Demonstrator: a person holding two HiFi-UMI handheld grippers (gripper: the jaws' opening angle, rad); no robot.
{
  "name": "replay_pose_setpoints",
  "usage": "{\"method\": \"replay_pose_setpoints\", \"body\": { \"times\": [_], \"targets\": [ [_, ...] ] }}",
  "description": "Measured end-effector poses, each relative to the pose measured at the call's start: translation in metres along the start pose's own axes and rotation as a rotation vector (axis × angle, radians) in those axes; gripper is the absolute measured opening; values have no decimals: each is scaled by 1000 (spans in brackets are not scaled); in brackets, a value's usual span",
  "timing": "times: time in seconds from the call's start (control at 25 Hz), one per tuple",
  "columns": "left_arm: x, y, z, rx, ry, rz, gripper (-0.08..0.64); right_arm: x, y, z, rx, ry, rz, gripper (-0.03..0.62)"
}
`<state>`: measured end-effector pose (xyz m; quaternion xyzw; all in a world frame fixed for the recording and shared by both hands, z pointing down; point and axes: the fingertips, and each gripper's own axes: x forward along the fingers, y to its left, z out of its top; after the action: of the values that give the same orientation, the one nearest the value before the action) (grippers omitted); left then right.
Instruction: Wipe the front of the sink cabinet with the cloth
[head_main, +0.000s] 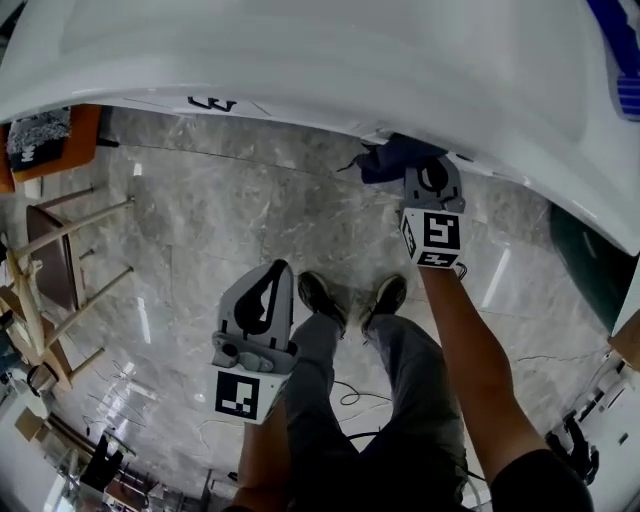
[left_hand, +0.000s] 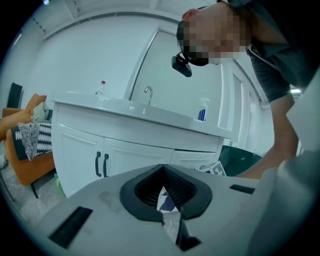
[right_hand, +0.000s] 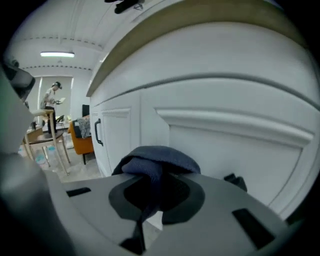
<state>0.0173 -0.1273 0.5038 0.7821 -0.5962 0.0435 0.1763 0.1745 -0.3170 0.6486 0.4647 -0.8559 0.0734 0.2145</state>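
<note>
My right gripper (head_main: 427, 168) is shut on a dark blue cloth (head_main: 392, 160), held just under the white counter's edge (head_main: 300, 80). In the right gripper view the bunched cloth (right_hand: 157, 161) sticks out of the jaws close to the white cabinet front (right_hand: 225, 130); I cannot tell whether it touches. My left gripper (head_main: 277, 272) hangs over the floor, away from the cabinet, with its jaws shut and nothing in them. The left gripper view looks past that gripper (left_hand: 164, 174) at the cabinet (left_hand: 75, 150) with its black door handles (left_hand: 101, 164).
A grey marble floor (head_main: 200, 230) lies below, with the person's shoes (head_main: 322, 297) beside the cabinet. An orange chair (head_main: 50, 140) and wooden stools (head_main: 60, 260) stand at the left. A faucet (left_hand: 148, 93) and a bottle (left_hand: 201, 113) are on the counter. A person (right_hand: 51, 97) stands far off.
</note>
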Motion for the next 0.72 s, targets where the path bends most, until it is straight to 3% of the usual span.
{"method": "replay_pose_setpoints", "body": {
  "times": [0.12, 0.28, 0.52, 0.72],
  "targets": [
    [-27, 8, 23, 59, 50, -14, 3, -27, 15, 24, -38, 23, 61, 26],
    [-66, 29, 48, 96, 105, 3, 3, -74, 34, 61, -26, 63, 83, 26],
    [-104, 63, 119, 146, 102, -14, 3, -133, 72, 141, 27, 48, 61, 26],
    [-106, 89, 164, 165, 129, 0, 3, -137, 86, 180, 69, 22, 97, 26]
  ]
}}
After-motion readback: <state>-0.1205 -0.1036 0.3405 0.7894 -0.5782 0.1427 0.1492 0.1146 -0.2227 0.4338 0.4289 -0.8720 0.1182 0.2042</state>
